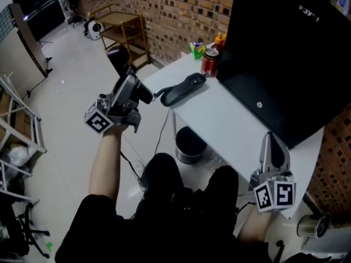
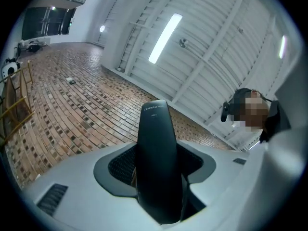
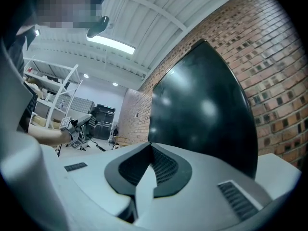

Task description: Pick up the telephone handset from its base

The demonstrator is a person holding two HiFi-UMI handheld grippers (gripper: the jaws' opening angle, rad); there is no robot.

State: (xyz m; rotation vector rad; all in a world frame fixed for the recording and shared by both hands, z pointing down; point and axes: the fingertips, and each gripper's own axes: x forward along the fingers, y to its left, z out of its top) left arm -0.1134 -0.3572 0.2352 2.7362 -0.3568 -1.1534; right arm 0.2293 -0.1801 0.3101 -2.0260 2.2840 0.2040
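Note:
The black telephone handset (image 2: 156, 162) stands upright between the jaws of my left gripper (image 2: 159, 182), which is shut on it. In the head view that left gripper (image 1: 140, 95) hangs just off the left edge of the white table (image 1: 219, 116) and points up, the handset's (image 1: 147, 94) dark end showing at its tips. The dark phone base (image 1: 185, 87) lies at the table's left edge, with a cord running from it toward the handset. My right gripper (image 1: 272, 142) rests at the table's near edge, its jaws (image 3: 144, 177) closed together with nothing between them.
A red can (image 1: 209, 62), a green packet (image 1: 197, 49) and an orange bottle (image 1: 220, 39) stand behind the base. A large black screen (image 1: 285, 53) covers the table's right side. A bin (image 1: 190, 144) sits under the table; a wooden cart (image 1: 123, 29) stands by the brick wall.

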